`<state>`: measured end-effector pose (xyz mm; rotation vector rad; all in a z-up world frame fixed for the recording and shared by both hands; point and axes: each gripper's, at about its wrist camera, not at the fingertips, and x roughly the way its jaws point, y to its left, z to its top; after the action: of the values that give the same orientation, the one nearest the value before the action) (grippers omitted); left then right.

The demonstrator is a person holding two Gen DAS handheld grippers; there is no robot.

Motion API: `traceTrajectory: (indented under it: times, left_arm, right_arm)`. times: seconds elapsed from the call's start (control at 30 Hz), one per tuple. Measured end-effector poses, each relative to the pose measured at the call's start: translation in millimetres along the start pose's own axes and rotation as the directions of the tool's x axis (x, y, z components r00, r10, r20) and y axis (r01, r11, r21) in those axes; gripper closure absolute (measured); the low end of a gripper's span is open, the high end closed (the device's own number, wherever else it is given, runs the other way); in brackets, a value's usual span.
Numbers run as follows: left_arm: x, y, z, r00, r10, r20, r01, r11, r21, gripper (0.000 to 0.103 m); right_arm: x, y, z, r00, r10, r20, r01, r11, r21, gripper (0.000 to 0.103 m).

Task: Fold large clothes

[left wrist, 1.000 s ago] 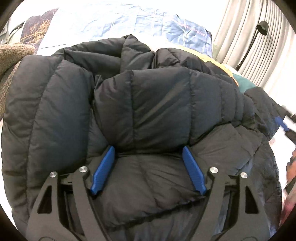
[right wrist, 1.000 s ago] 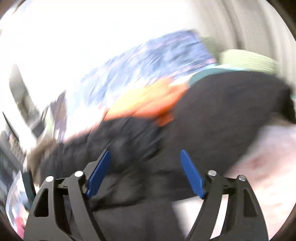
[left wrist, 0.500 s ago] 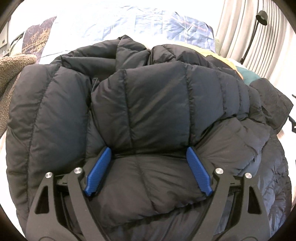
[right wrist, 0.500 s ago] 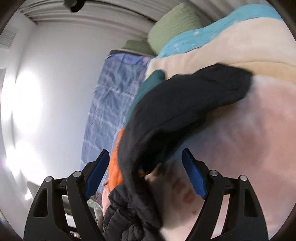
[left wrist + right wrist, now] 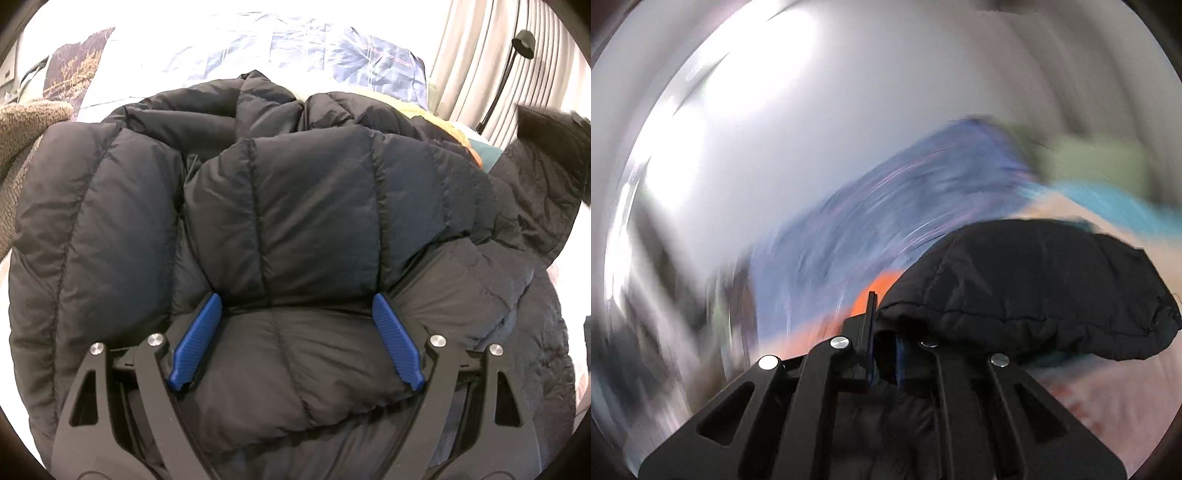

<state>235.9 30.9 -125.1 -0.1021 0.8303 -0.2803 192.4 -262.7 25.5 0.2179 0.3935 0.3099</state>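
**Puffer jacket bunched on bed, right claw clamped on a loose end**

Black puffer jacket (image 5: 303,229) lies heaped on the bed (image 5: 258,44), covering most of the left wrist view. Quilt seams run away from the camera toward the blue plaid bedding (image 5: 354,55) at the far edge; long axis can't be told from the bunching. A brown fleece (image 5: 26,125) sits at its left edge.

Left gripper (image 5: 295,339): jaws spread wide, blue pads (image 5: 197,343) pressed down into the quilting on either side of a puffed panel, not pinching it.

Right gripper (image 5: 884,347): jaws closing, nearly together, with a black quilted end of the jacket (image 5: 1027,284) between them, lifted and draping off to the right. Background motion-blurred.
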Motion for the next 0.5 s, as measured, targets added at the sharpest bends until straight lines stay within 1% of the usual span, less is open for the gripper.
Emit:
traceTrajectory:
  times: [0.03,0.07,0.1,0.17,0.2,0.23,0.27,0.3,0.33,0.37,0.4,0.43,0.5]
  left_arm:
    - [-1,3,0,1.000,-0.012,0.003,0.012,1.000,-0.010,0.017]
    - [-1,5,0,1.000,-0.023,0.007,0.023,1.000,-0.019,0.017]
    - [-2,7,0,0.999,-0.030,0.010,0.030,0.999,-0.027,0.017]
    - [-3,11,-1,0.999,-0.040,0.015,0.041,0.998,-0.039,0.016]
    - [-3,12,-1,0.999,-0.041,0.017,0.042,0.998,-0.044,0.016]
    - [-4,13,-1,0.999,-0.044,0.019,0.045,0.998,-0.048,0.016]
    - [-4,13,-1,0.999,-0.048,0.021,0.049,0.998,-0.051,0.016]
    - [-3,14,-1,0.999,-0.050,0.022,0.051,0.997,-0.051,0.016]
    - [-3,14,-1,0.998,-0.056,0.023,0.057,0.997,-0.053,0.016]
    - [-4,14,-1,0.998,-0.061,0.025,0.062,0.996,-0.057,0.016]
    - [-4,15,-2,0.997,-0.069,0.029,0.071,0.996,-0.063,0.016]
    - [-4,17,-2,0.997,-0.075,0.032,0.077,0.995,-0.067,0.016]
    - [-5,20,-3,0.996,-0.084,0.036,0.086,0.994,-0.073,0.016]
  right_arm:
    - [14,31,-19,0.996,0.046,-0.073,-0.054,0.992,-0.115,0.093]
    - [28,57,-42,0.984,0.077,-0.163,-0.109,0.974,-0.199,0.092]
    - [45,79,-73,0.958,0.090,-0.272,-0.162,0.953,-0.256,0.092]
    - [67,94,-117,0.905,0.070,-0.421,-0.203,0.938,-0.280,0.088]
    - [70,94,-129,0.891,0.046,-0.451,-0.189,0.942,-0.276,0.079]
    - [68,91,-134,0.890,0.048,-0.453,-0.182,0.949,-0.259,0.075]
    - [61,86,-135,0.888,0.069,-0.455,-0.189,0.956,-0.223,0.073]
    - [55,82,-132,0.884,0.090,-0.459,-0.195,0.963,-0.187,0.061]
    - [49,80,-128,0.883,0.108,-0.457,-0.201,0.966,-0.161,0.046]
    - [43,76,-123,0.886,0.127,-0.446,-0.209,0.968,-0.138,0.041]
    - [35,74,-118,0.894,0.142,-0.424,-0.214,0.968,-0.129,0.037]
    - [29,75,-116,0.899,0.146,-0.413,-0.217,0.968,-0.129,0.034]
    - [23,72,-107,0.901,0.172,-0.399,-0.227,0.969,-0.094,0.031]
